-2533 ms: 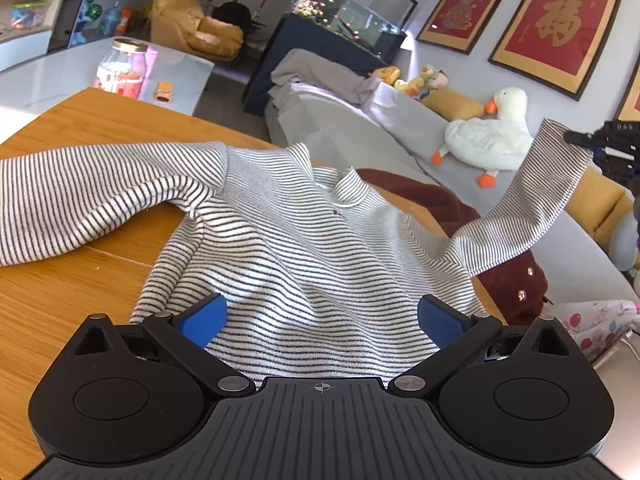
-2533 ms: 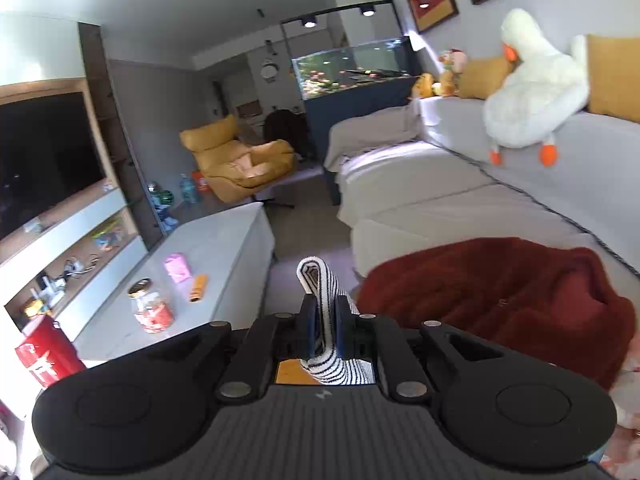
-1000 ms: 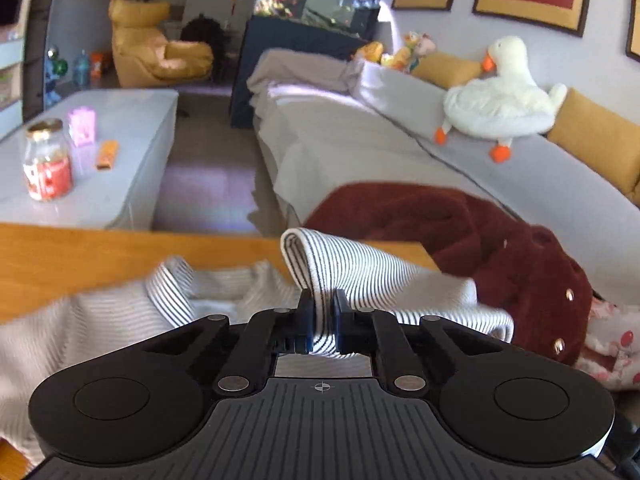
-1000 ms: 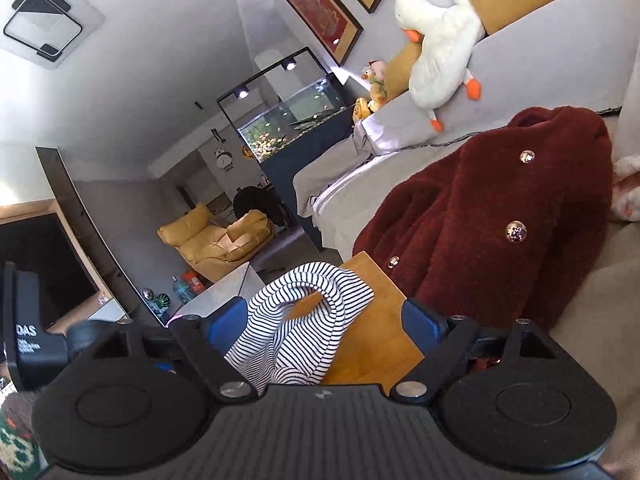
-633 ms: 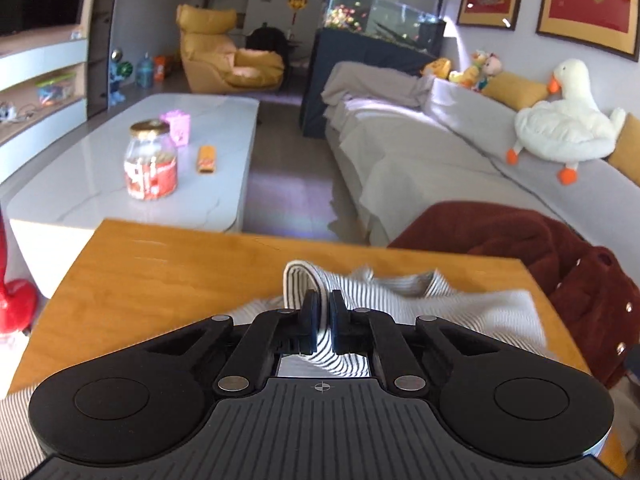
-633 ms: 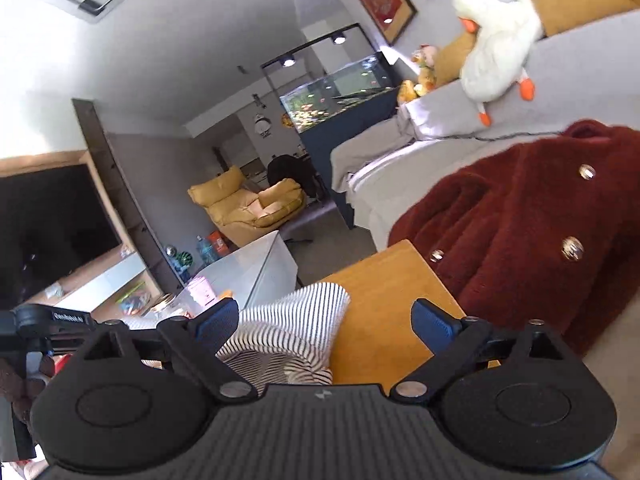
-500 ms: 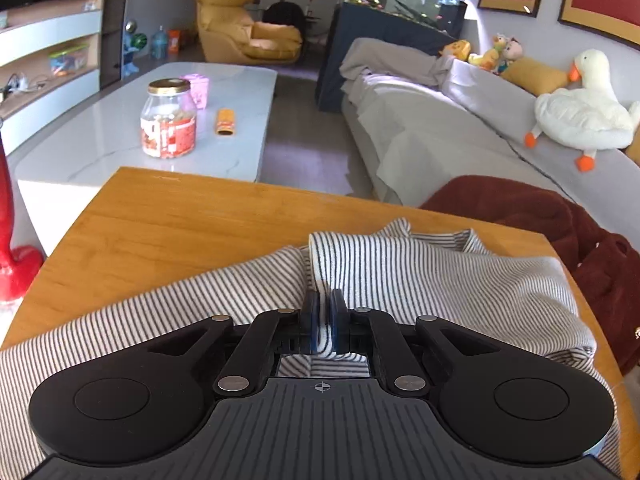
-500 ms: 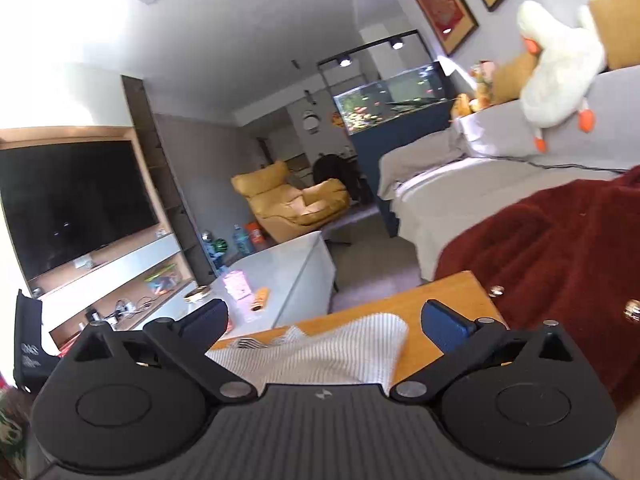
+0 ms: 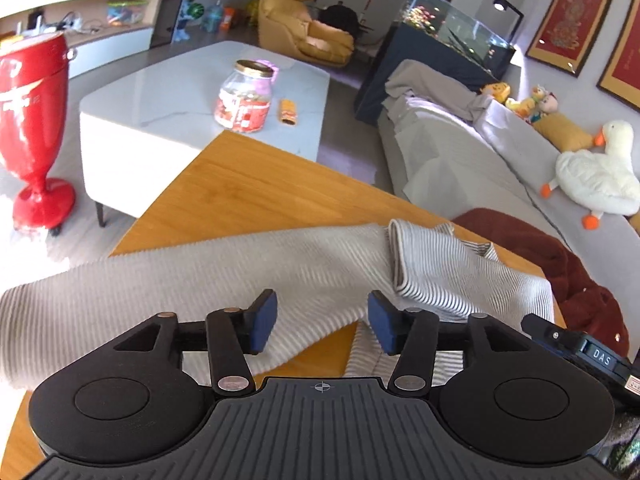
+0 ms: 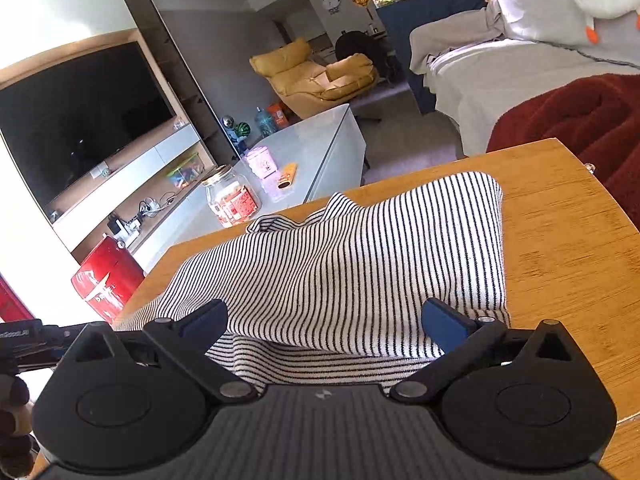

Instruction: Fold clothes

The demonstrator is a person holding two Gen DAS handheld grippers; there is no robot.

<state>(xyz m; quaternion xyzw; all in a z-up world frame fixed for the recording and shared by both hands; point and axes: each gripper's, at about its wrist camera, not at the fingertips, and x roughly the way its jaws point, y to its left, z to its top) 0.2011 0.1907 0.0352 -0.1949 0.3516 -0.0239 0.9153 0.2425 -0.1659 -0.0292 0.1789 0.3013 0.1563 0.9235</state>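
The worktop (image 9: 248, 184), warm yellow wood, carries one shirt (image 10: 344, 256). It lies spread across the far part of the board, in front of both tongs and running under their tips. Beyond the worktop stand one white coffee table (image 9: 192, 88), one grey sofa (image 9: 472, 152) and one dark red coat (image 10: 576, 112) draped at the worktop's right edge.

The shirt is white with thin dark stripes, knitted and soft. In the right wrist view its right side is folded over the body, so that a doubled layer with a straight folded edge faces the right tongs (image 10: 324, 320); the collar (image 10: 288, 220) shows at the far side. In the left wrist view one long sleeve (image 9: 168, 292) stretches leftward across the board, blurred, and a rolled edge of cloth stands up just right of centre.

There are two tongs. The left tongs (image 9: 322, 322) stand open, their blue pads apart with the sleeve lying below and between them, gripping nothing. The right tongs are spread wide, their blue pads at either side of the folded layer, which lies flat and loose. A part of the right tongs' black body pokes into the left wrist view at the lower right.

On the coffee table stands one glass jar (image 9: 246, 98) with a red label. One red stool-like stand (image 9: 30, 128) is on the floor left of the worktop.
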